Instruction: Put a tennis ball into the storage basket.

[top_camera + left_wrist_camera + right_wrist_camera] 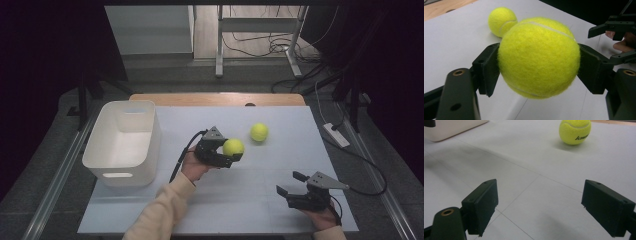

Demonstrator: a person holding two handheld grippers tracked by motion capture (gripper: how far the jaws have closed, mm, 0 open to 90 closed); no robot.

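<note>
Yellow felt shows between the two black jaws of the left gripper [231,151], which are closed against the sides of a tennis ball [233,147] and hold it clear of the table [280,200], its shadow on the white surface below. In the high view this held ball sits near the middle of the frame, just right of the hand [192,166] that carries the gripper, a cream sleeve [160,212] running down to the bottom edge. In the left gripper view the ball [539,56] is at the centre, with one pad pressed to its left side and one to its right.

A second tennis ball [259,132] rests on the table up and to the right of the held one, near it but apart. In the right gripper view it lies at the upper right of the frame [575,131], with dark lettering on its side.

The right gripper [291,182] is at the lower right of the high view, low over the table, its jaws spread wide with nothing between them.

A white plastic bin [122,142] stands at the left of the table, well apart from both balls.
</note>
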